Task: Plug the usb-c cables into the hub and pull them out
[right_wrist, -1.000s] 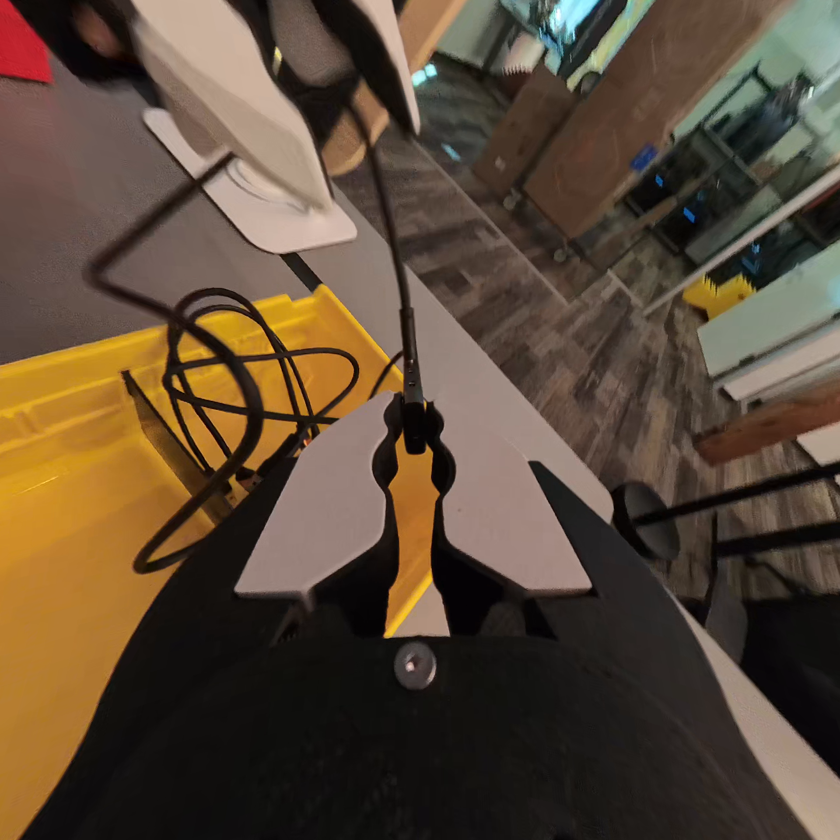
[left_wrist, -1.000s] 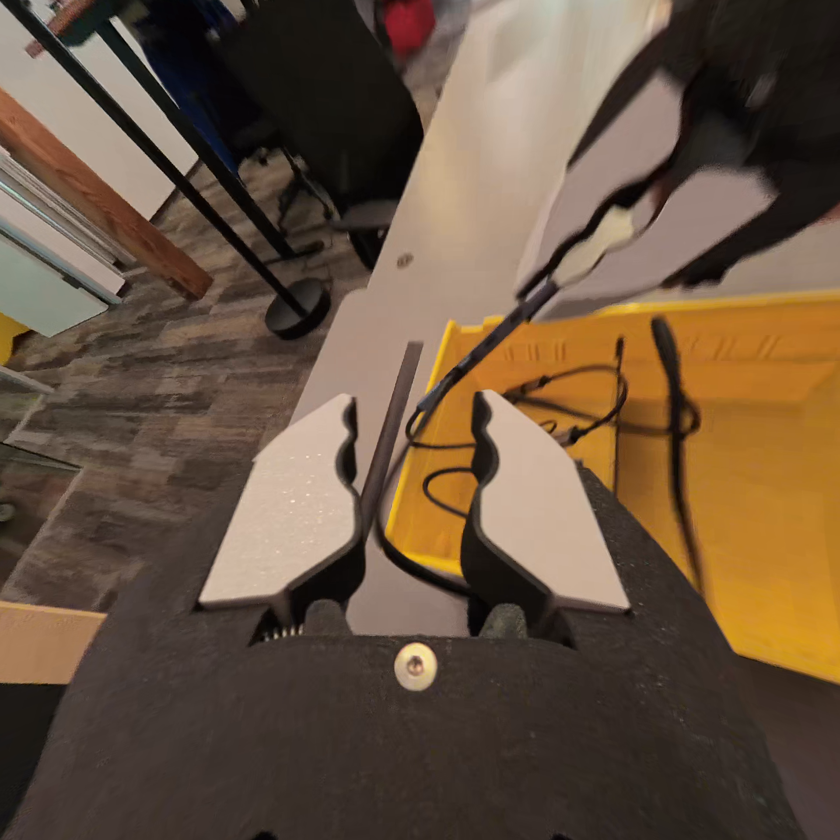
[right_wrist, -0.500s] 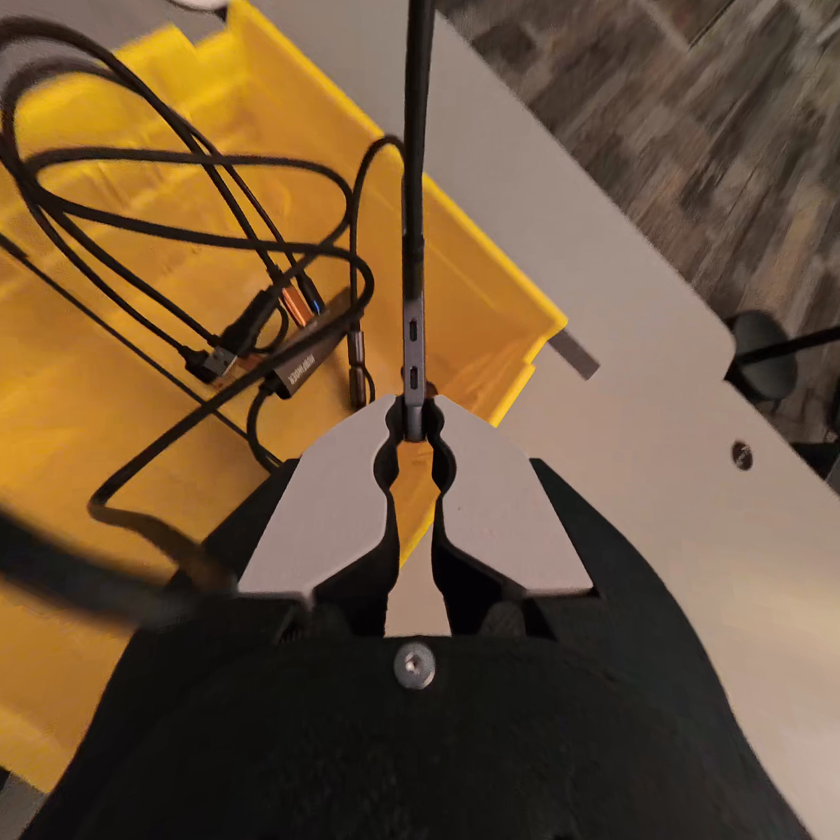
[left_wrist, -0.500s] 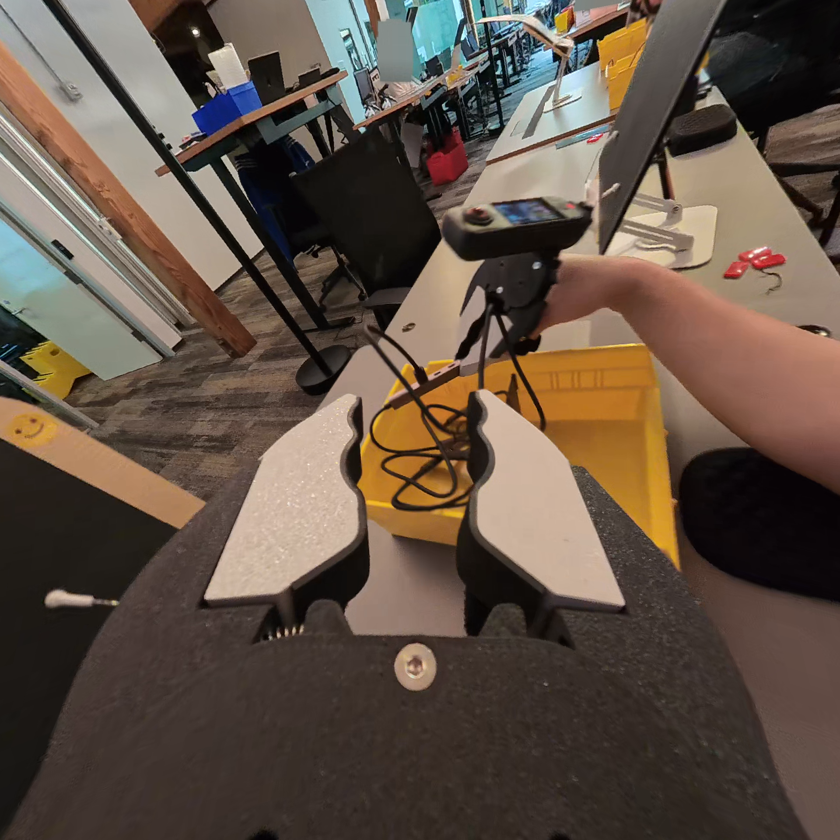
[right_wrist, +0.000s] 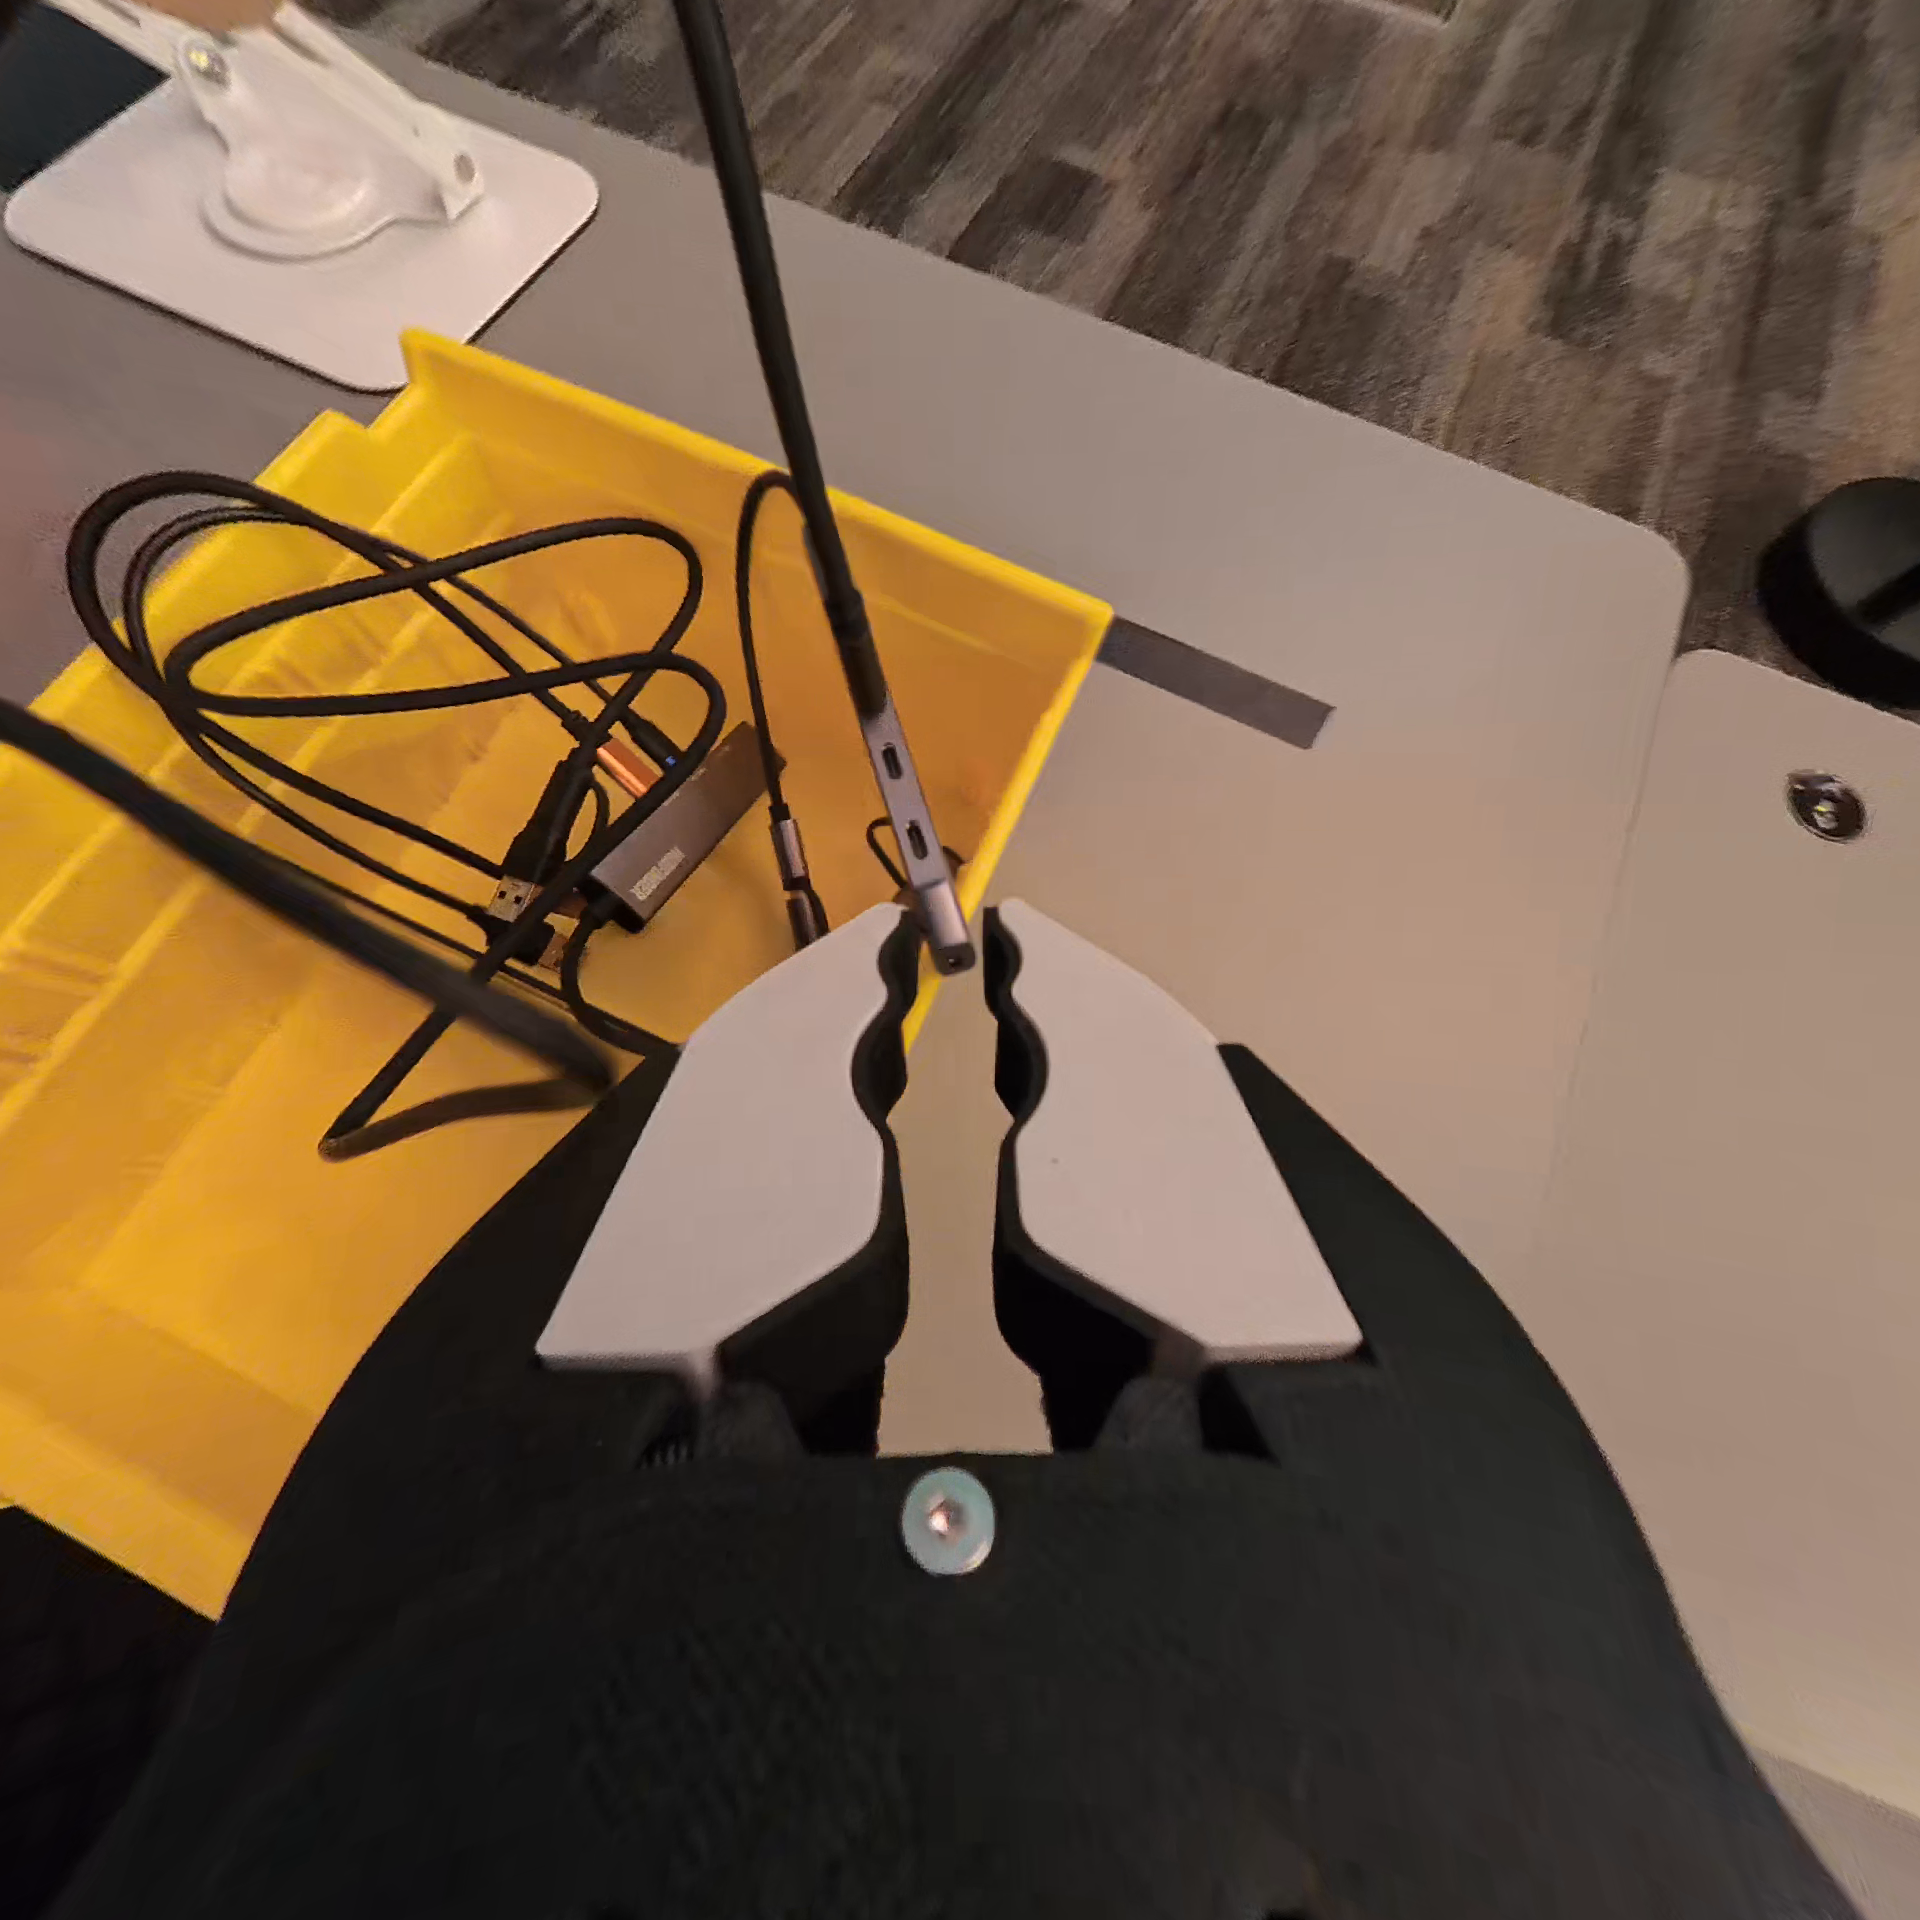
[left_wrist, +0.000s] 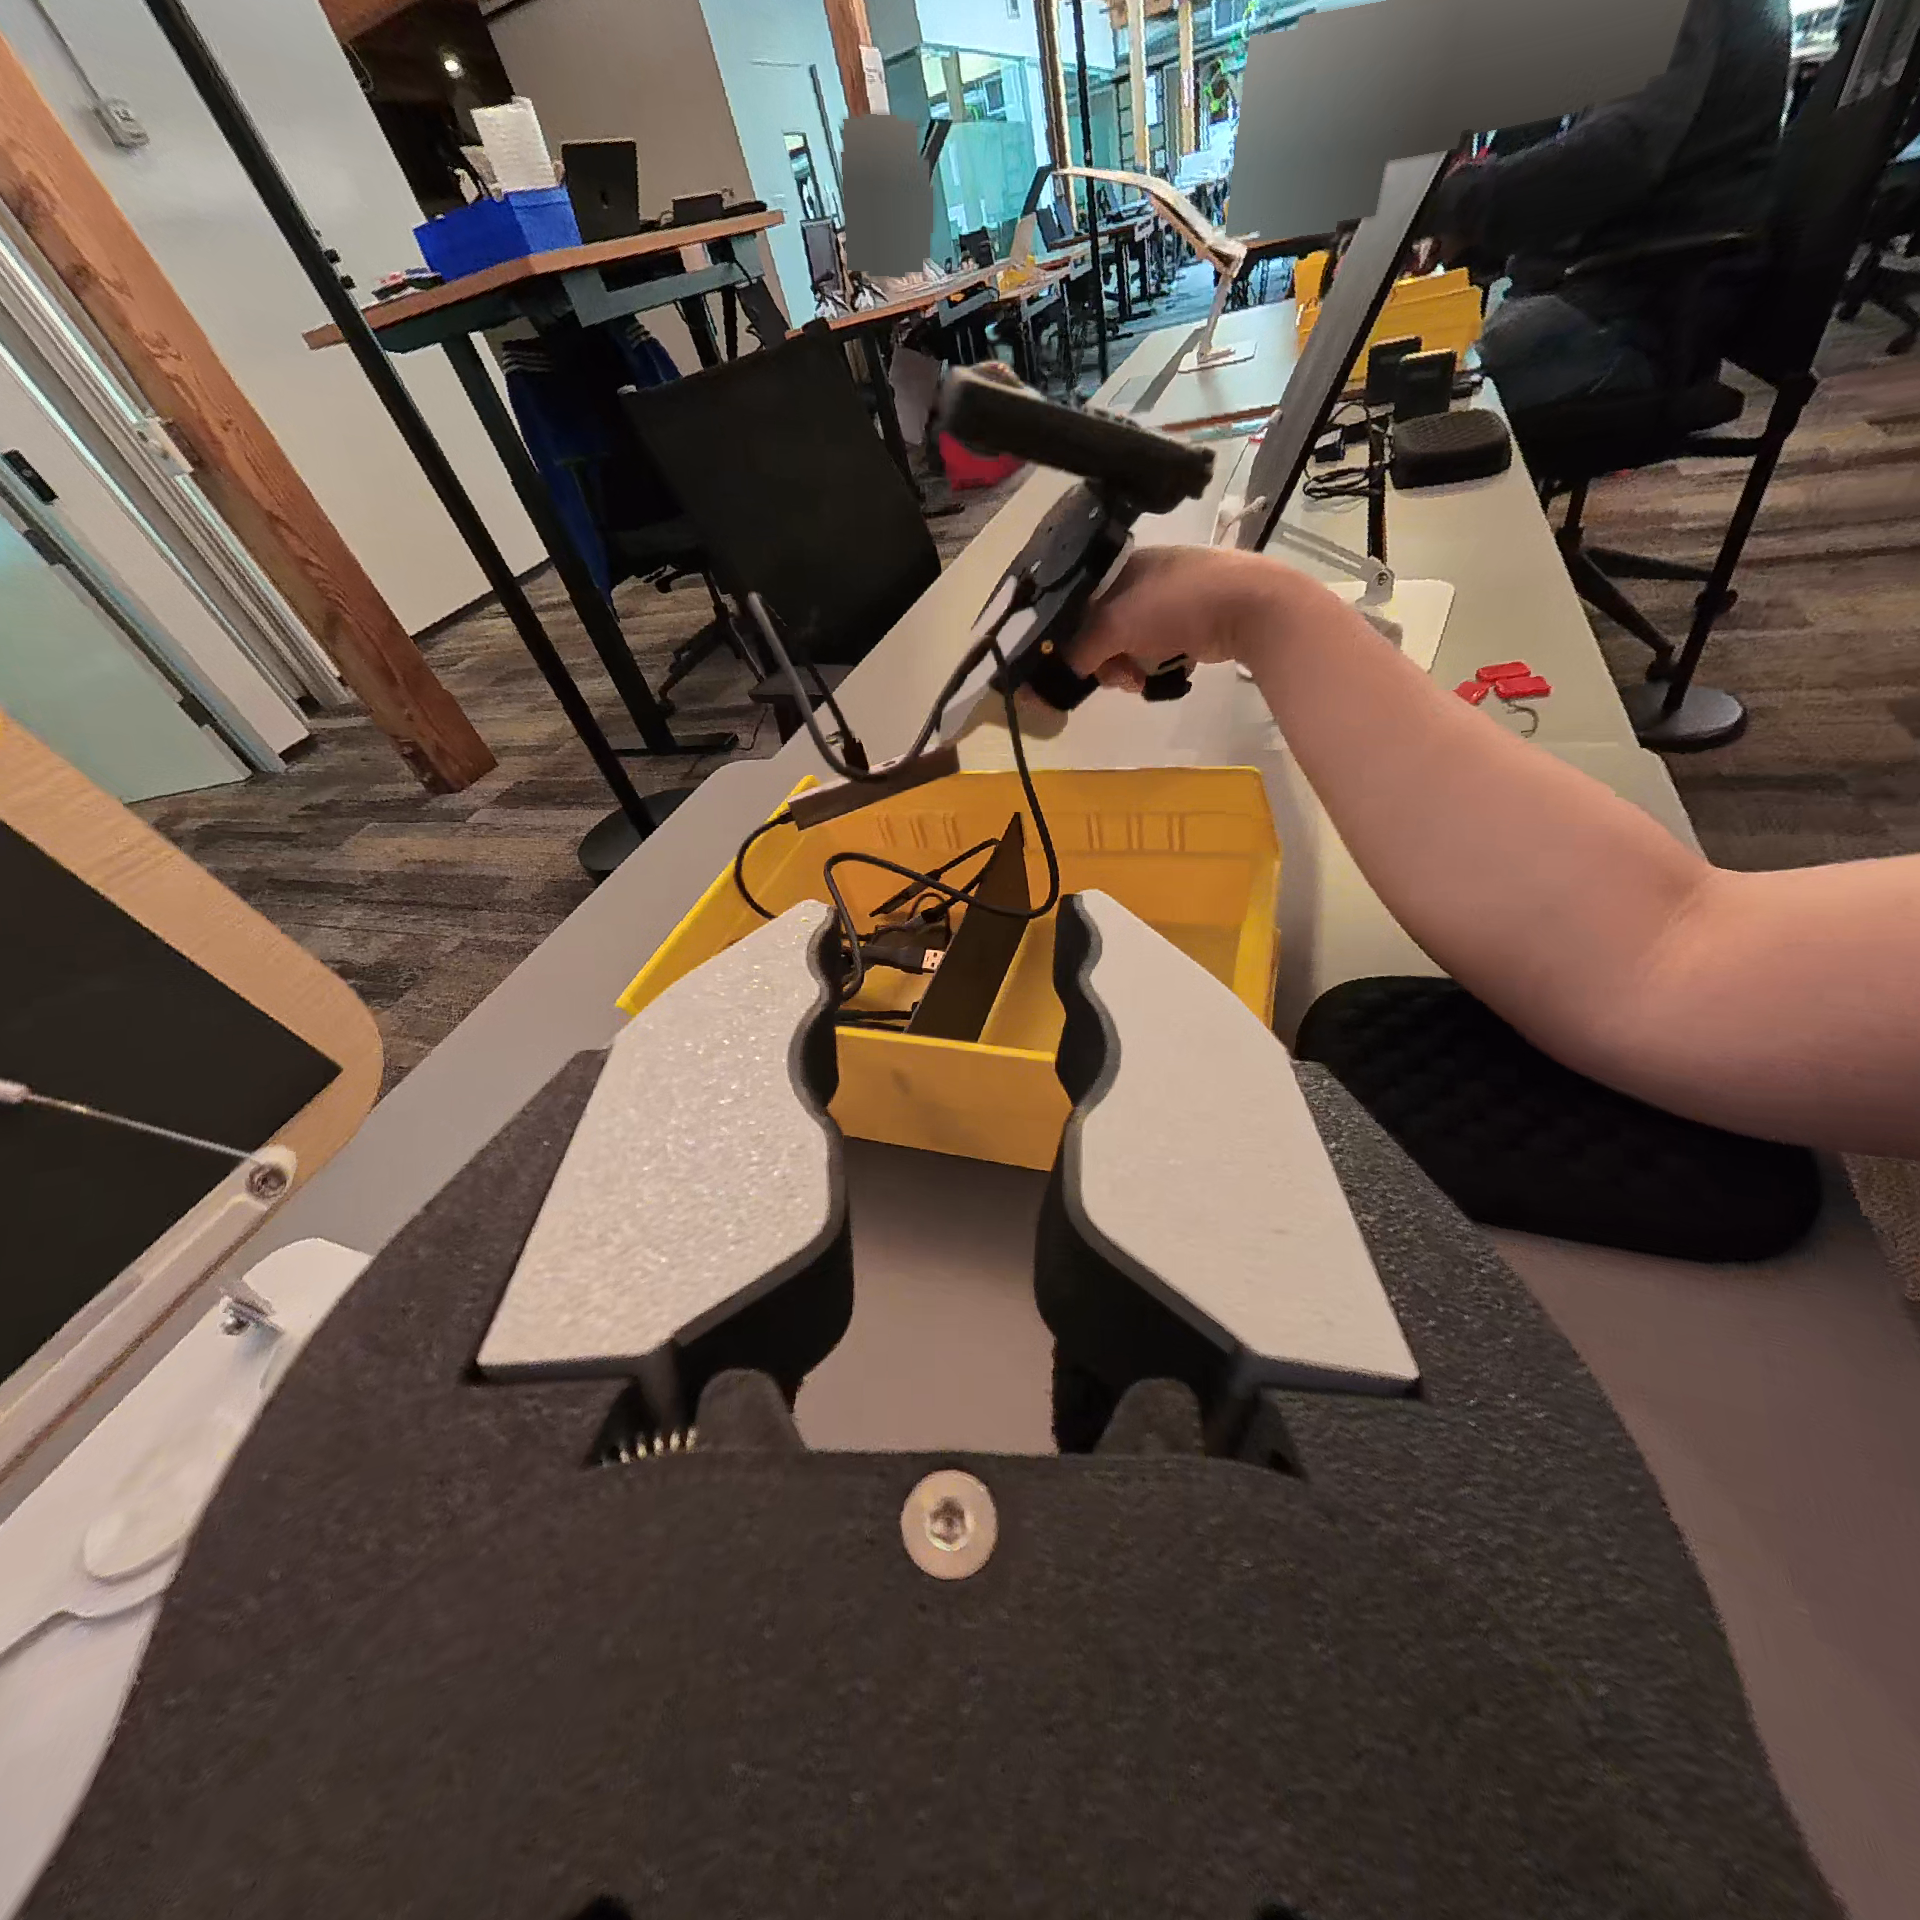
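The right gripper (right_wrist: 945, 940), jaws parted, barely cradles the grey hub (right_wrist: 914, 831) over the yellow bin (right_wrist: 1049, 665) (its stiff cable could topple it); the left gripper (left_wrist: 940, 961) waits released.

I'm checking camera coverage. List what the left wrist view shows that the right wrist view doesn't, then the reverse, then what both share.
Left wrist view only: the open, empty left hand-held gripper, the person's hand holding the other tool, a black divider in the bin, and a black pad.

Right wrist view only: the slim hub and its two ports, its end between the right hand-held gripper's parted fingertips, and a second dark hub among the cables.

Both: the yellow bin, black cables, the slim hub, the grey table.
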`<state>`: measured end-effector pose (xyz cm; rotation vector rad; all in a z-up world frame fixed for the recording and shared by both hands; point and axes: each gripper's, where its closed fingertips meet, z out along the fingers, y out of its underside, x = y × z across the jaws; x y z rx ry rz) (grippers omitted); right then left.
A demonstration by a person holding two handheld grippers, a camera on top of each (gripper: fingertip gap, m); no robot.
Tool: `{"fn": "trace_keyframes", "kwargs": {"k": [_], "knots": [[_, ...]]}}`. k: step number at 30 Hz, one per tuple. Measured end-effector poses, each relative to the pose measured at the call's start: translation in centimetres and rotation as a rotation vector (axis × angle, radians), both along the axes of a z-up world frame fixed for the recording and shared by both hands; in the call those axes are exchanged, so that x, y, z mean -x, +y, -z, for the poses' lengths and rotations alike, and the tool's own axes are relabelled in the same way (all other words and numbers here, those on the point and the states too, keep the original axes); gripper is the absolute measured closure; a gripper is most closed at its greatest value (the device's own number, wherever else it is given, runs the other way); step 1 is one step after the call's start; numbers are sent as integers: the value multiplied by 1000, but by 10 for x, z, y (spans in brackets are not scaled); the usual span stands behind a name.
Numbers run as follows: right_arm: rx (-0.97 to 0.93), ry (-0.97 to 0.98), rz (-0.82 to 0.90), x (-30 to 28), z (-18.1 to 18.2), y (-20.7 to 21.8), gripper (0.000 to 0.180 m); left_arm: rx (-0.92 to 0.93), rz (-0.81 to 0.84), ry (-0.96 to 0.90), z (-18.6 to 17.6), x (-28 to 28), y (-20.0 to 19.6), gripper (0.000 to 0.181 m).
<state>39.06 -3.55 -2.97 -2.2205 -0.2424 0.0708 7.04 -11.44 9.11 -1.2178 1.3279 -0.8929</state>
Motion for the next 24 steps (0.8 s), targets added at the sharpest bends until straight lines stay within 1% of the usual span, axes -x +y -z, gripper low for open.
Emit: {"fn": "trace_keyframes", "kwargs": {"k": [3,6,8,10,12,13,15,16,18,19,20,21,22,23,24], "knots": [[-16,-22,-31,2,0,-3,167,27,-1,-15,-3,8,6,145],[16,-46,28,-9,0,-8,169,61,-24,-29,-9,18,13,145],[-23,-26,82,-16,-14,-15,169,54,-30,-42,-15,24,14,146],[-101,-13,135,-22,-38,-27,168,32,-50,-41,-18,29,16,145],[-218,19,109,-12,-70,-38,153,12,-59,-22,-19,33,16,146],[-271,33,87,-3,-85,-44,150,5,-60,-17,-20,35,15,146],[-358,14,-9,24,-111,-55,129,-7,-63,-33,-24,37,15,146],[-374,-41,-79,40,-115,-58,124,-7,-59,-43,-26,38,14,146],[-291,-276,-148,53,-98,-54,122,4,-45,-55,-29,39,13,146],[-237,-413,-148,50,-86,-48,122,11,-41,-59,-30,39,14,146],[-191,-514,-161,48,-74,-40,127,17,-42,-60,-29,39,15,146],[-162,-556,-189,49,-64,-31,140,21,-43,-56,-28,39,16,146],[-153,-552,-185,48,-57,-21,146,22,-44,-48,-26,38,17,146],[-142,-543,-154,42,-53,-12,151,23,-46,-41,-24,38,18,146],[-147,-539,-133,36,-52,-4,163,24,-48,-36,-23,38,19,146]]}}
